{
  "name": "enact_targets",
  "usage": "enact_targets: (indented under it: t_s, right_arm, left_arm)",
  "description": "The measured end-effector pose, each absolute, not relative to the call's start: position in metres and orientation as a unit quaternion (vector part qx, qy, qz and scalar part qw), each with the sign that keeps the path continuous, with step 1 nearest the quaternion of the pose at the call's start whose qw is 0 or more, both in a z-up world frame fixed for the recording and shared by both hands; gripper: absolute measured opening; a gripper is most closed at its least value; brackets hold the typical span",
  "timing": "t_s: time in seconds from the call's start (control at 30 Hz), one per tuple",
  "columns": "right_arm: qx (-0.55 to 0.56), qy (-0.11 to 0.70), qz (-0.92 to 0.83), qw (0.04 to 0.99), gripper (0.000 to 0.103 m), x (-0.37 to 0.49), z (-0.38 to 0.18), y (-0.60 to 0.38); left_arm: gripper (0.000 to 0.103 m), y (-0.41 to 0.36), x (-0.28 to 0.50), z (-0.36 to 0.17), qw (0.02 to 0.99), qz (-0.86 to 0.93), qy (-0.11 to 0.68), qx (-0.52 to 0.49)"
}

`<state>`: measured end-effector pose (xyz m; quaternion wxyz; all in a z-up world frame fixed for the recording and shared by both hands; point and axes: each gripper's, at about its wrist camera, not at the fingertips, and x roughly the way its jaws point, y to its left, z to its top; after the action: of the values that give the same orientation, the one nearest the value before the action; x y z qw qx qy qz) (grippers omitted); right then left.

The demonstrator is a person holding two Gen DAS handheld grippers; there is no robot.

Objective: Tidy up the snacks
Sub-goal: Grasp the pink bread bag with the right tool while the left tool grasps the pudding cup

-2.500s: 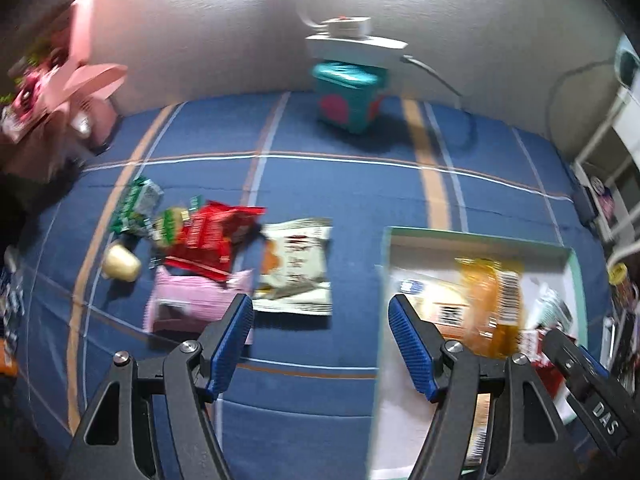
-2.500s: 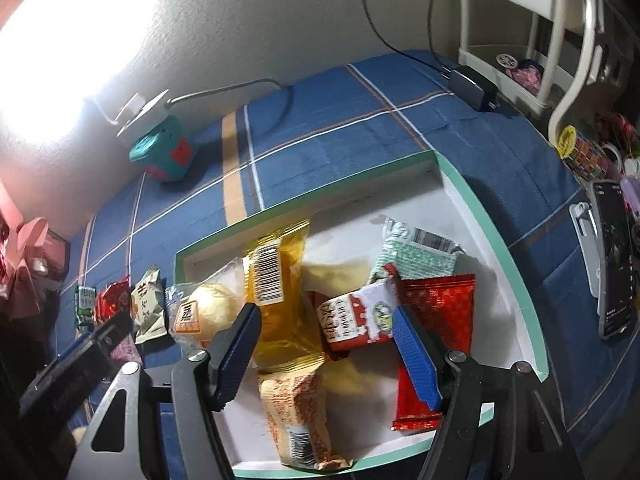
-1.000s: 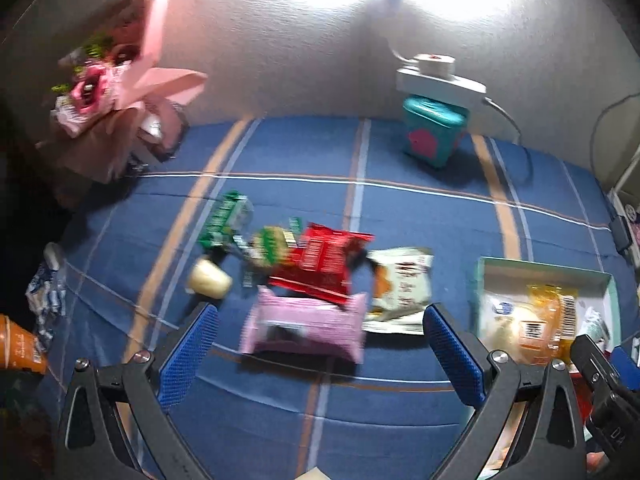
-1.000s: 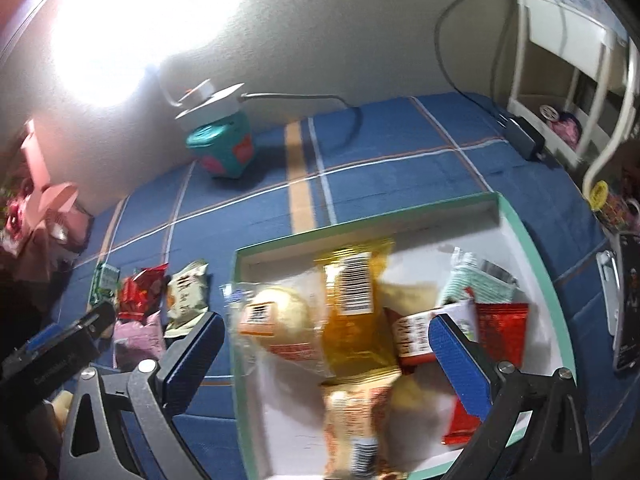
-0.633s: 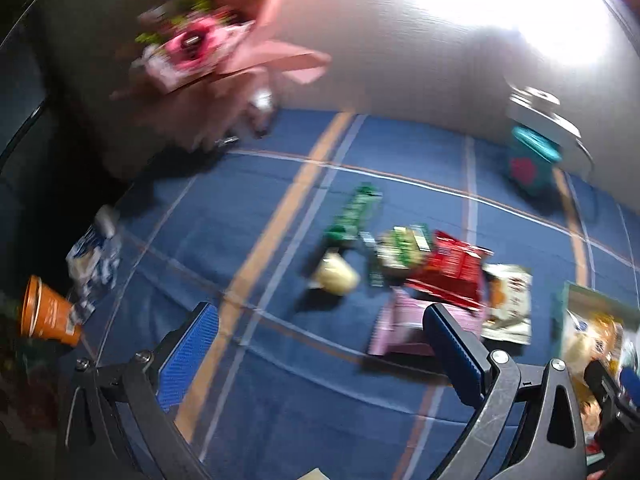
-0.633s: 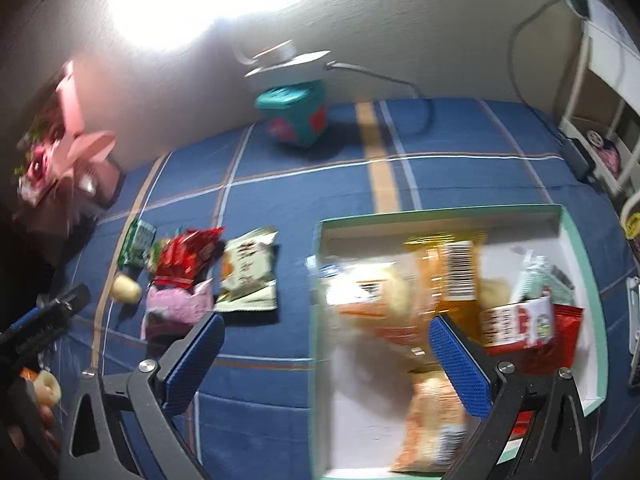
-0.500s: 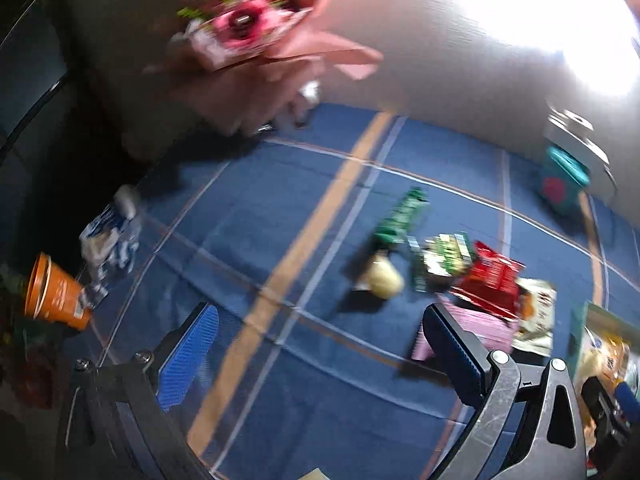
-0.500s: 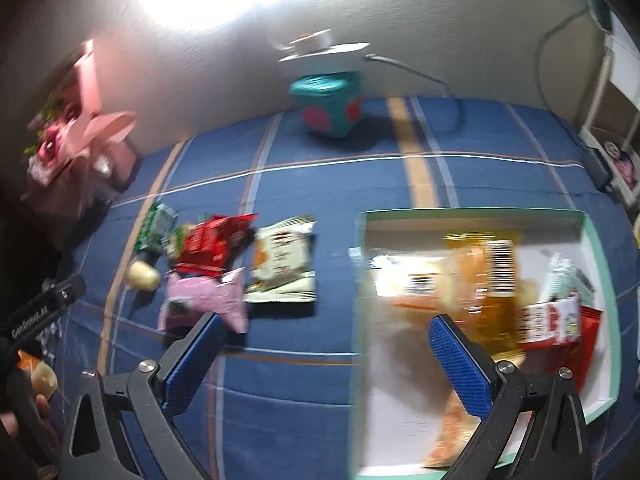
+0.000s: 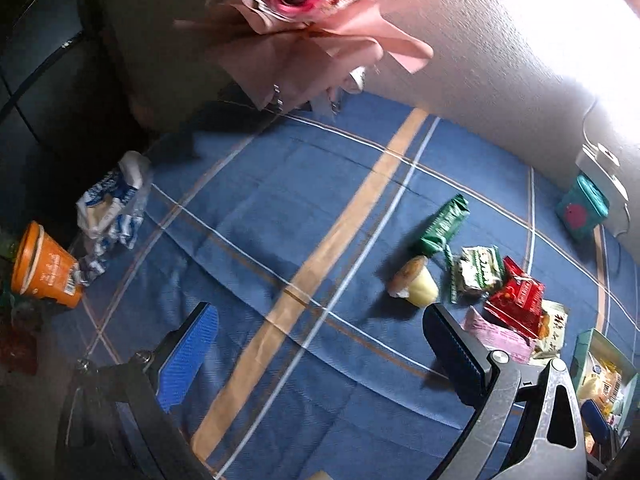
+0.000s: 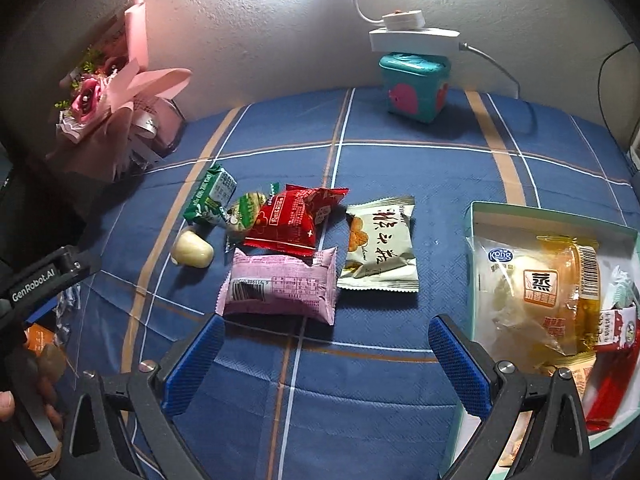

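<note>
Your left gripper (image 9: 320,348) hangs with its jaws spread wide and nothing between the blue pads (image 9: 188,356). Your right gripper (image 10: 326,356) is spread just as wide, also empty, its blue pads (image 10: 460,364) well apart. In the right wrist view, your hand (image 10: 24,396) wraps the left gripper's handle at the lower left edge.

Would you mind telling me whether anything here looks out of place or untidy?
Yes: an orange cup lies tipped on its side at the cloth's left edge beside a crumpled blue-and-white wrapper, away from the snacks.
</note>
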<state>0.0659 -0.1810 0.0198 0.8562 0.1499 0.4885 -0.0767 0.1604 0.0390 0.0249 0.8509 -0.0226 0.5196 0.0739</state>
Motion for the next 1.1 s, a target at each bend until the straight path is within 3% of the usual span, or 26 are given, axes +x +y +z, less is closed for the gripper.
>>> enact_targets:
  t_s: [0.5, 1.1]
  right_arm:
    - [0.178, 0.487, -0.086, 0.851, 0.103, 0.092, 0.009, -0.193]
    - [0.157, 0.533, -0.072, 0.828, 0.103, 0.143, -0.039, -0.143]
  left_arm:
    - [0.102, 0.012, 0.193, -0.006, 0.838, 0.008, 0.545, -0.029]
    - [0.102, 0.004, 0.224, -0.035, 0.831, -0.023, 0.556, 0.006]
